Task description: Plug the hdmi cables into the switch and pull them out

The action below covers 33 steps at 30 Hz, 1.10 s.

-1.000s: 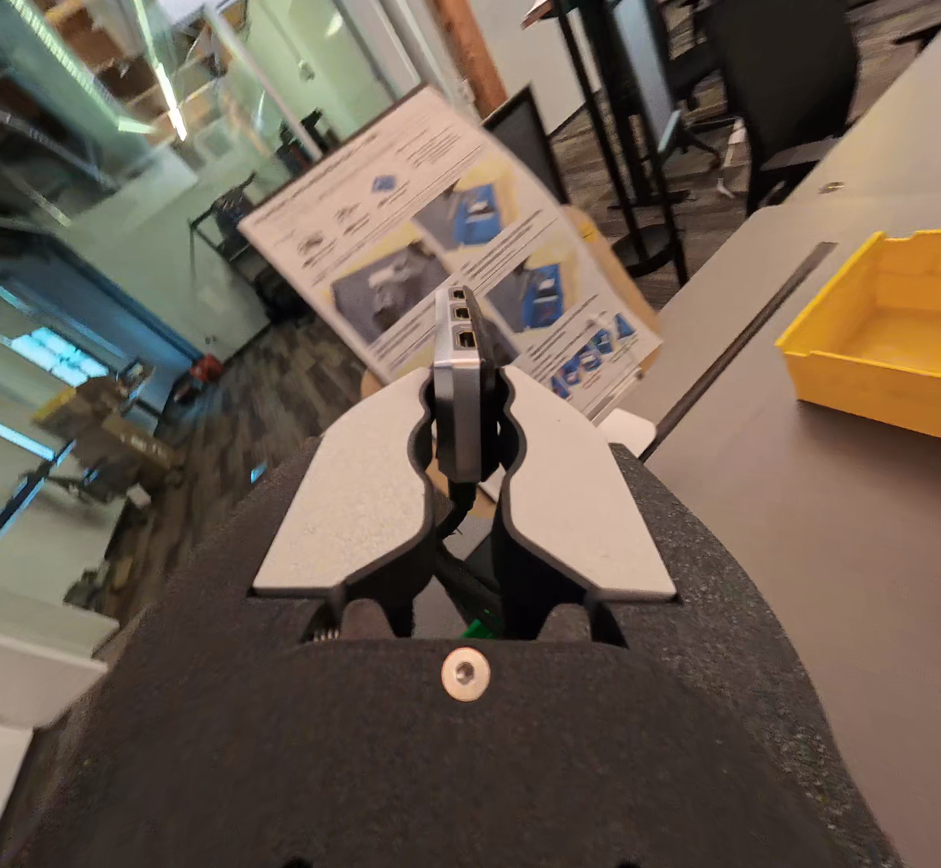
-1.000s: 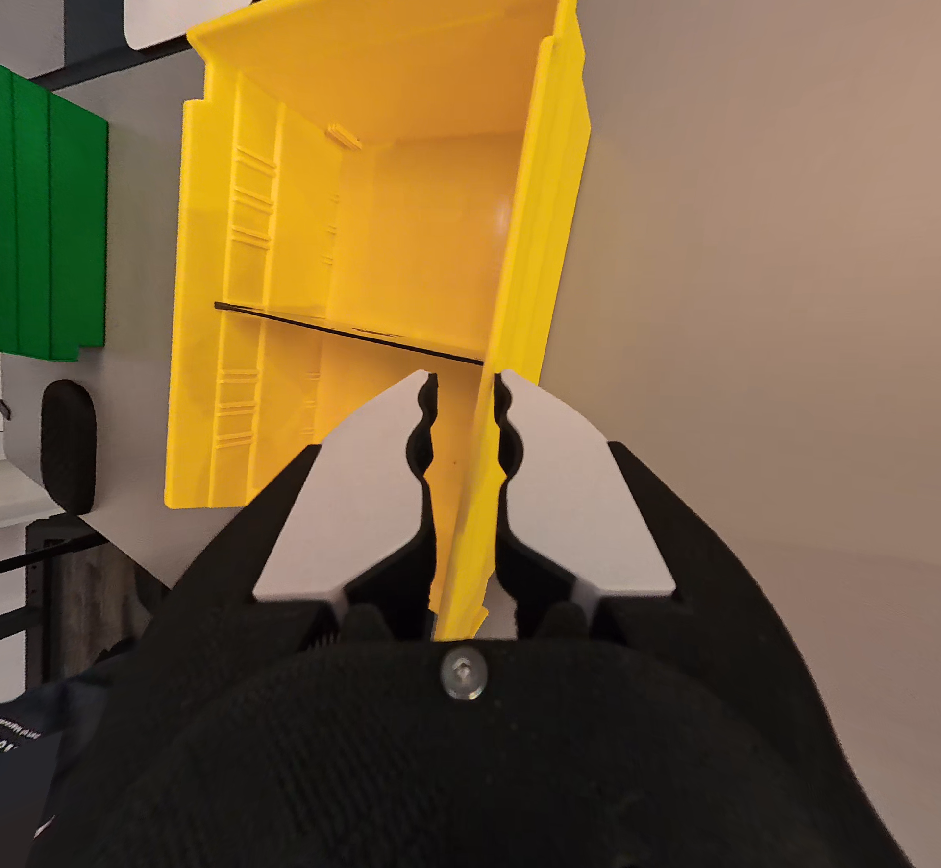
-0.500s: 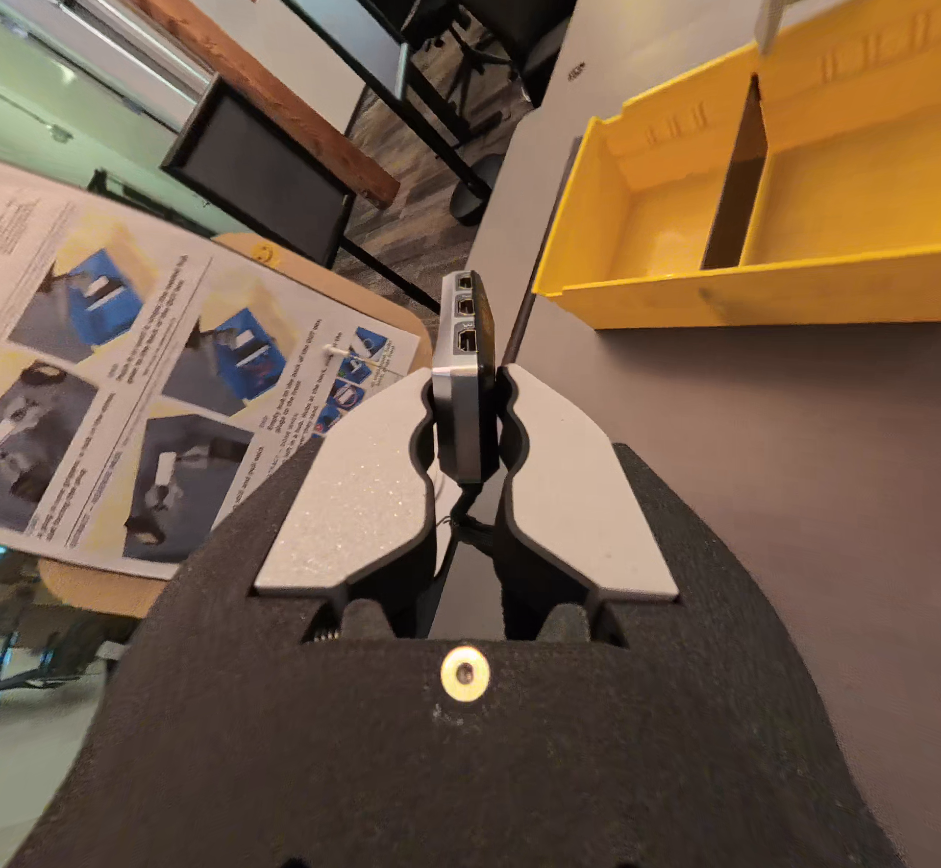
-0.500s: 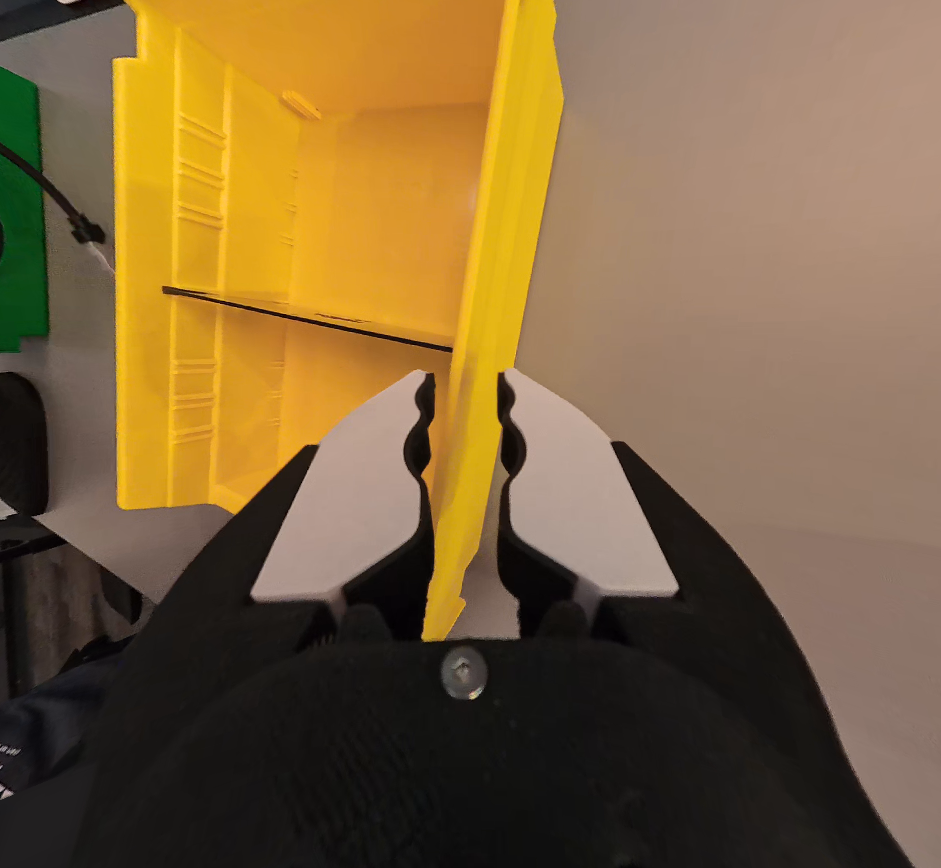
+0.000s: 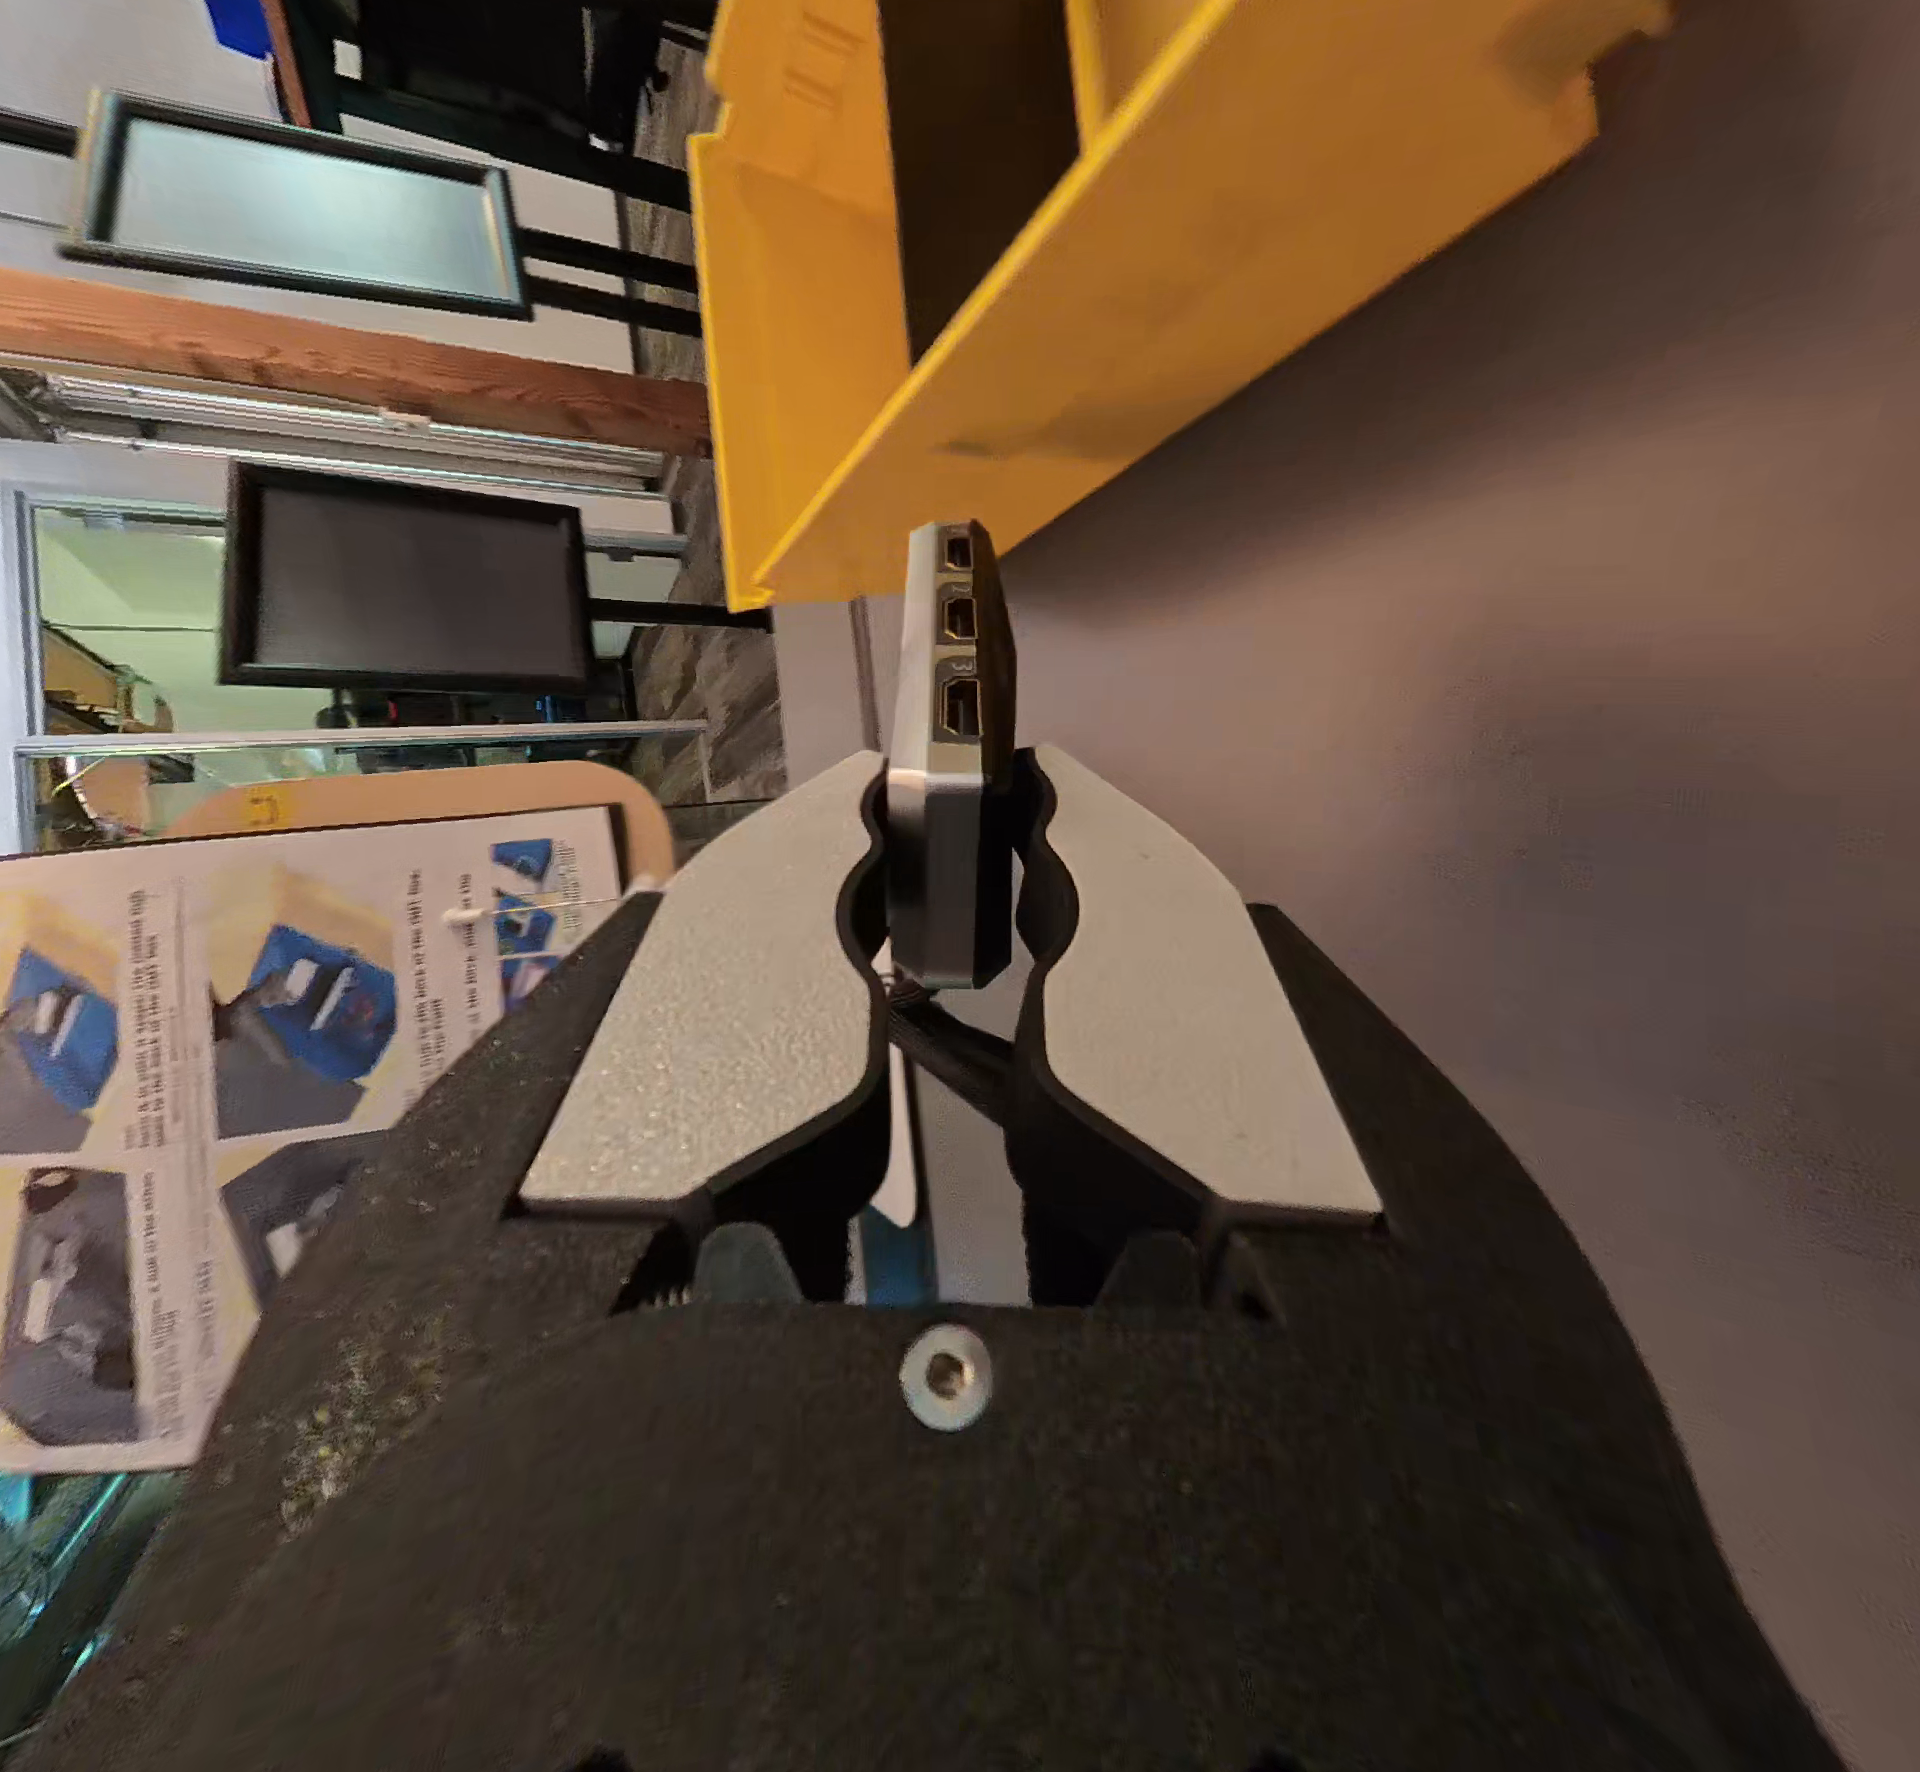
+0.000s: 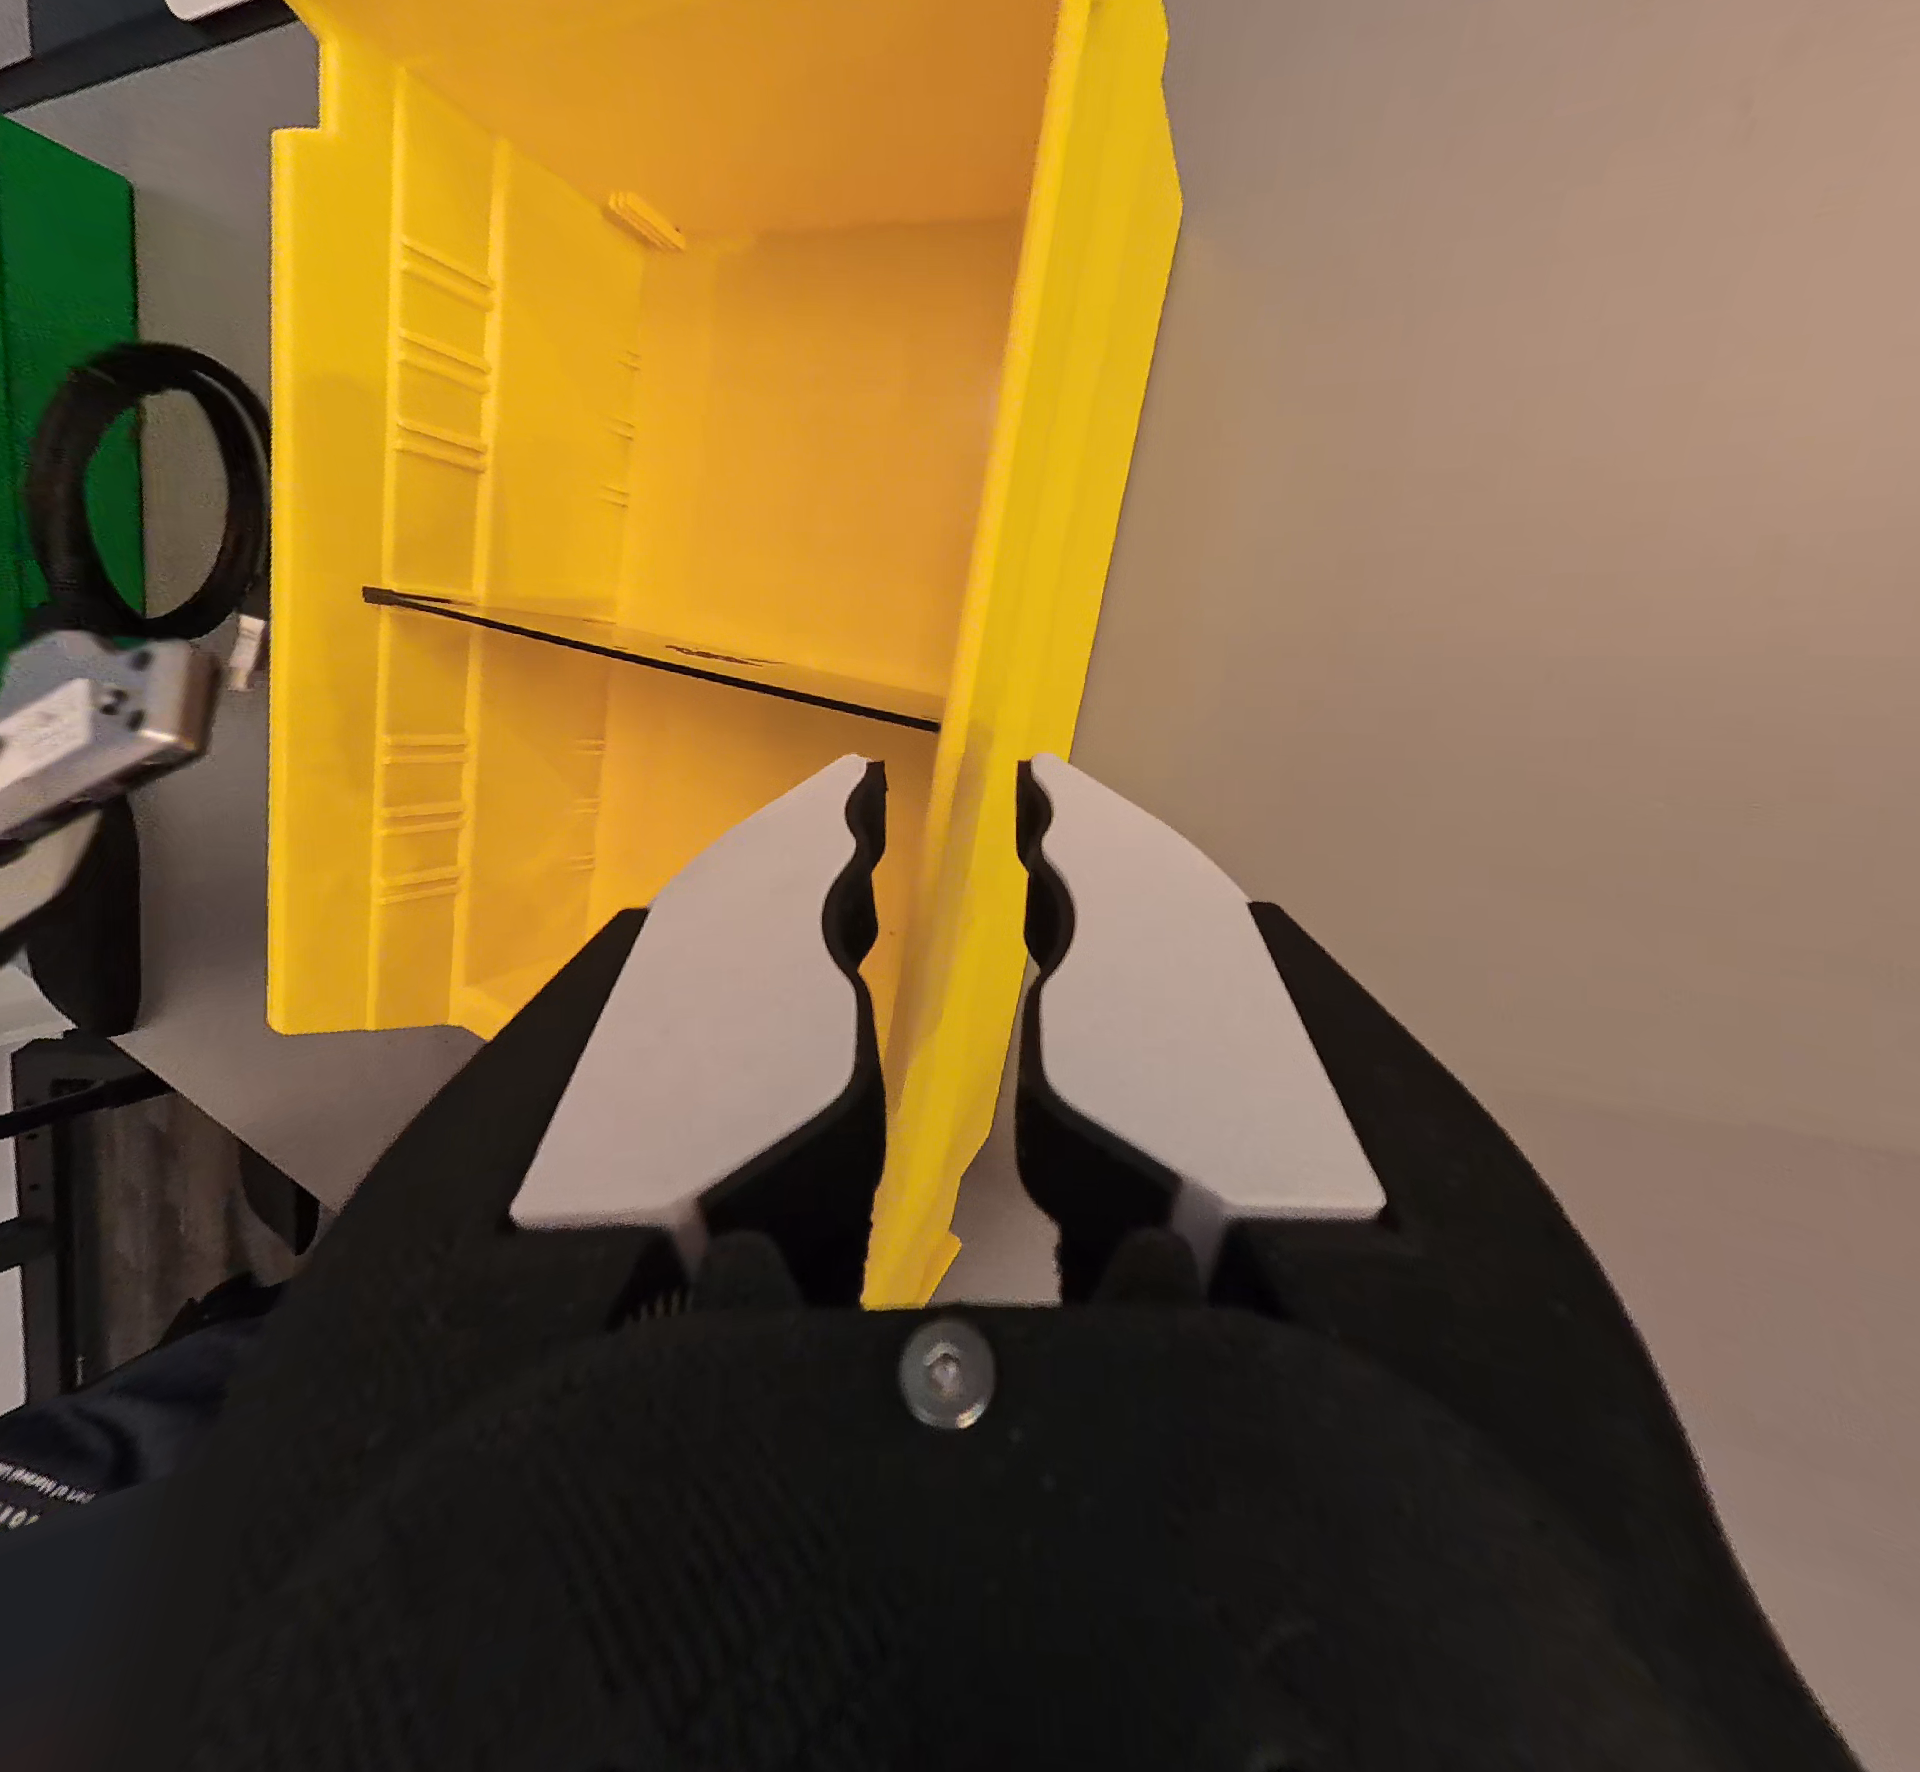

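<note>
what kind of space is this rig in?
Likely an office or lab workspace: grey table, screens on stands, instruction poster, yellow parts bin beside the held HDMI switch.

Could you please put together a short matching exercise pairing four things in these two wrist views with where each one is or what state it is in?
Things:
1. HDMI switch
2. yellow bin
3. black divider
4. coiled black cable

Places or states:
A. side wall between the right tongs
B. standing across the bin's inside
C. clamped in the left tongs, ports empty
D. left of the bin, in front of a green block

Pairs: 1-C, 2-A, 3-B, 4-D
</note>
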Available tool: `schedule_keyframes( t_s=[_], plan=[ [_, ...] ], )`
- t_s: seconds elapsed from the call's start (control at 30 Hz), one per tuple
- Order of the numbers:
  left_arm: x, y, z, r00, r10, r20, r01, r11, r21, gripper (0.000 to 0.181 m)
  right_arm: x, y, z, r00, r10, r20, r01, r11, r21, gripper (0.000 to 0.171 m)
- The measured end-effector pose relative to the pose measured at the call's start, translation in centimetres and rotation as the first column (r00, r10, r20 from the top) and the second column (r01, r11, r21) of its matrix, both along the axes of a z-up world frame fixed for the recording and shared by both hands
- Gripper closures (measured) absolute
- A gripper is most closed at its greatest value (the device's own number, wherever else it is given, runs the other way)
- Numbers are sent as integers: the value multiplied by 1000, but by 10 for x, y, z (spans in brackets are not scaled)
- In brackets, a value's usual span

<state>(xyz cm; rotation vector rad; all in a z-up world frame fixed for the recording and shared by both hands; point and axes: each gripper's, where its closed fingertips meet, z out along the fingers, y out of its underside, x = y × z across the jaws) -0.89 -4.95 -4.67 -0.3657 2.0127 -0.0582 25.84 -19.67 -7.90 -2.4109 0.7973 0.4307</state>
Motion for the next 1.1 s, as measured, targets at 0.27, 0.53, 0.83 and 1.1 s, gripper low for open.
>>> schedule_keyframes(
  t_s=[0.27,0.53,0.83,1.1],
  plan=[
    [-8,-10,-58,995,14,-95,-18,999,-41,160,-2,3,0,1000,16,-1,-16,1000,-1,148],
    [-5,-1,-87,992,48,-115,-52,998,-34,159,-6,5,-6,999,32,-29,-33,999,-22,148],
    [-16,3,-99,976,121,-182,-152,974,-168,137,-6,6,-2,999,40,-2,-40,999,-28,148],
    [-53,13,-90,932,193,-308,-312,858,-407,111,-6,5,6,999,36,8,-36,999,4,147]
  ],
)
